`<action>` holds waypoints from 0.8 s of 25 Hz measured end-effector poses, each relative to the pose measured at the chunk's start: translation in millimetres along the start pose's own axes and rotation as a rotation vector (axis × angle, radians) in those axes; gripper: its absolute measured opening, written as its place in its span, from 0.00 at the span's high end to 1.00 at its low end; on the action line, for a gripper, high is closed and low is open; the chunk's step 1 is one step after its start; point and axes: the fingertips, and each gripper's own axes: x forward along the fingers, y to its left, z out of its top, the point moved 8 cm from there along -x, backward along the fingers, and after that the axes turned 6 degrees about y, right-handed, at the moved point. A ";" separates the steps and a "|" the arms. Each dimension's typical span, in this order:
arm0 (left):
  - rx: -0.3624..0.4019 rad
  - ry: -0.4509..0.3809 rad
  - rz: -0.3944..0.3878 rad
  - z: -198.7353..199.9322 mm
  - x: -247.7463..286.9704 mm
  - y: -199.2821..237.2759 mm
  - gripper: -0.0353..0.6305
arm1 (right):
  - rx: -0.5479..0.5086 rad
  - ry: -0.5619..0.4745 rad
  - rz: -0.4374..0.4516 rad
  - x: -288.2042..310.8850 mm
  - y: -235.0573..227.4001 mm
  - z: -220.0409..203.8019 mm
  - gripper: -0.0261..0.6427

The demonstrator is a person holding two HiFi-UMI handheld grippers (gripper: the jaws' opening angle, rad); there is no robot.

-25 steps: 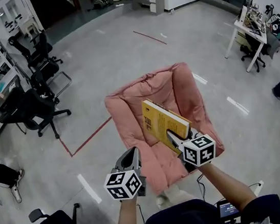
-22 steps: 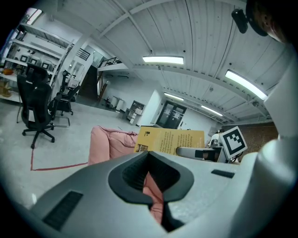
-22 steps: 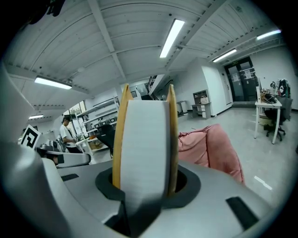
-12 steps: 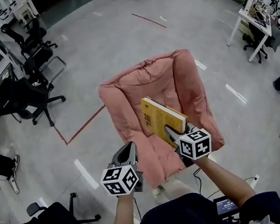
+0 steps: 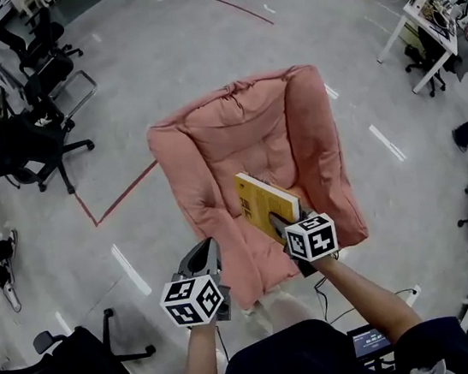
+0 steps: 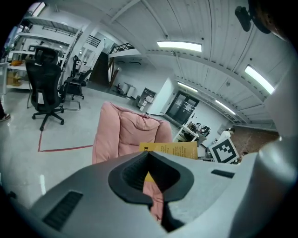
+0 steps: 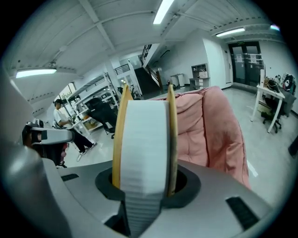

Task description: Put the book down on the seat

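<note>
Edgewise, the book (image 5: 260,200) juts forward over the seat (image 5: 219,141).

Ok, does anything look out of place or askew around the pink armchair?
Nothing is spilled or damaged. Only the yellow book looks odd: it stands on edge, tilted, clamped in the right gripper over the seat of the pink armchair, not lying flat.

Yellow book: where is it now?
Head view, just right of centre: the yellow book is clamped in the right gripper, over the seat of the pink armchair, near the armrest on the picture's right.
</note>
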 end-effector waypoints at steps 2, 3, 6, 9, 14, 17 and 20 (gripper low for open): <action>-0.017 0.006 0.009 -3.4 2.9 4.7 0.94 | -0.005 0.033 -0.001 9.2 -2.9 -5.5 0.73; -0.024 0.008 0.012 -4.9 5.0 5.8 0.94 | -0.007 0.047 -0.003 12.5 -5.2 -7.8 0.73; -0.040 0.015 0.019 -10.0 12.0 8.3 0.94 | -0.014 0.086 -0.011 21.3 -12.1 -15.3 0.73; -0.062 0.030 0.029 -17.3 18.4 13.7 0.94 | -0.027 0.131 -0.008 31.8 -14.2 -24.9 0.73; -0.076 0.072 0.035 -32.9 33.3 20.3 0.94 | -0.066 0.202 -0.027 50.6 -16.1 -39.8 0.73; -0.086 0.102 0.032 -44.5 40.9 23.0 0.94 | -0.081 0.244 -0.041 63.2 -16.9 -48.9 0.73; -0.094 0.129 0.036 -55.7 48.4 24.0 0.94 | -0.099 0.296 -0.043 78.2 -18.3 -63.2 0.73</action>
